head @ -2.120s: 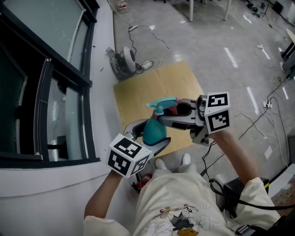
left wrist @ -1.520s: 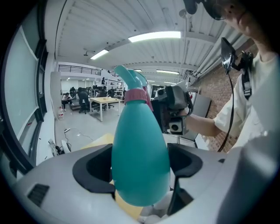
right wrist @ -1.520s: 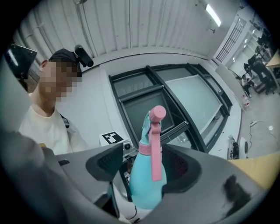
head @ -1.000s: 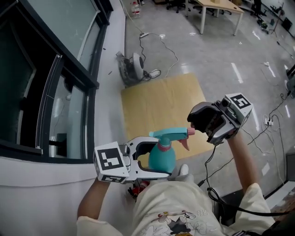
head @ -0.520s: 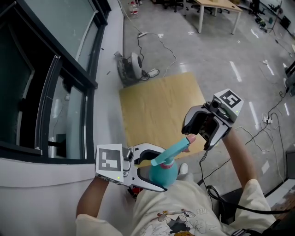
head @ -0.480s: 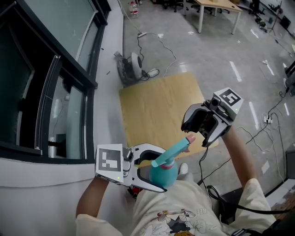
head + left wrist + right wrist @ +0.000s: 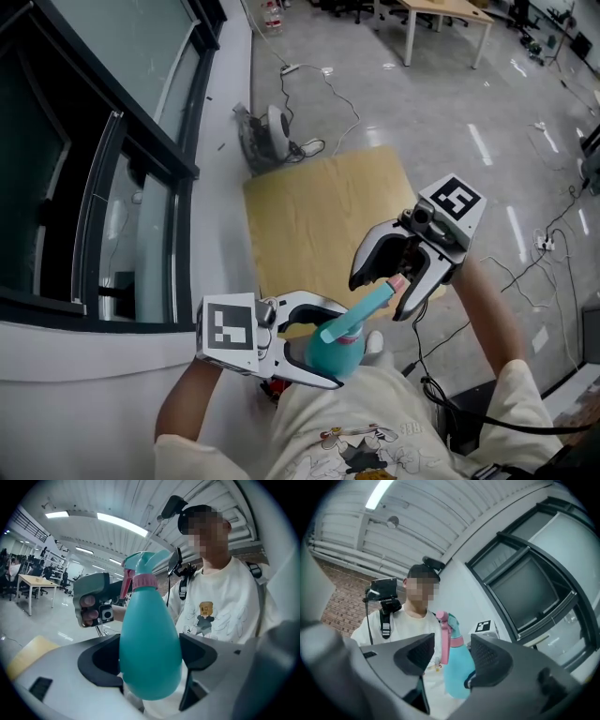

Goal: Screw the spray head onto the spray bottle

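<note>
A teal spray bottle [image 7: 330, 353] sits between the jaws of my left gripper [image 7: 337, 347], low in the head view and tilted up to the right. In the left gripper view both pads press its belly [image 7: 150, 653], below the pink collar [image 7: 145, 581]. The teal spray head [image 7: 367, 307] is on the neck, and its pink tip [image 7: 397, 281] lies between the jaws of my right gripper [image 7: 378, 298]. Those jaws have just been closing, but a gap still shows beside the pink trigger [image 7: 444, 639] in the right gripper view.
Below lies a plywood sheet [image 7: 319, 216] on the grey floor, with a small round device [image 7: 267, 127] and cables [image 7: 337, 84] beyond it. A dark window frame [image 7: 112, 187] and white ledge [image 7: 220, 216] run along the left. A desk [image 7: 441, 14] stands far off.
The bottle has tipped so the spray head points up to the right. My right gripper has come down and left over the nozzle end, with its jaws narrower than before.
</note>
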Tool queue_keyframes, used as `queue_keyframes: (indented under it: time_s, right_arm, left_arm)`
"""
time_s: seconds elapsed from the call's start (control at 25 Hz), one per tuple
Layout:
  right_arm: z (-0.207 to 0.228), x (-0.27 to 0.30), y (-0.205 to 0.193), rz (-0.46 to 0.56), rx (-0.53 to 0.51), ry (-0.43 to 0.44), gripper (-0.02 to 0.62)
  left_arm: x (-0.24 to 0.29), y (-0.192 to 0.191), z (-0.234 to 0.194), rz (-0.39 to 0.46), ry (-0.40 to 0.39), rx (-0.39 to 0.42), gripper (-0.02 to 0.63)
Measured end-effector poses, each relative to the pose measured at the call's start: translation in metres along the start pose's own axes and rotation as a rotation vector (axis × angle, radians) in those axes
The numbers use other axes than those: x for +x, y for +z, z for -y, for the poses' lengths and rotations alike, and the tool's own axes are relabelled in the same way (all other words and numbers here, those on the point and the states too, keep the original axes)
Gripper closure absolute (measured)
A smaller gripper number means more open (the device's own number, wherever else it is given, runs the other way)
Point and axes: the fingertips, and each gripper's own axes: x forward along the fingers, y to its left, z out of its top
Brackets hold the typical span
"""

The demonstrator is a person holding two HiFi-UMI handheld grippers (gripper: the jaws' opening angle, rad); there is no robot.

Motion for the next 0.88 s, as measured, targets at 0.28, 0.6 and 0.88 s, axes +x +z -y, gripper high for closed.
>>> queue_keyframes:
  time_s: [0.28, 0.6, 0.88]
  right_arm:
    - [0.015, 0.027, -0.028, -0.227, 0.005, -0.057, 0.379]
    - [0.037, 0.017, -0.024, -0.229, -0.016, -0.220, 0.462]
    - [0.064, -0.008, -0.040, -0.174, 0.089, -0.490, 0.463]
  left_arm:
    - [0.002, -0.010, -0.008, -0.043, 0.025, -0.025, 0.212]
    - [-0.010, -0.013, -0.024, -0.013, 0.116, -0.133, 0.212]
    - [-0.018, -0.037, -0.059, -0.072, 0.372, -0.242, 0.212]
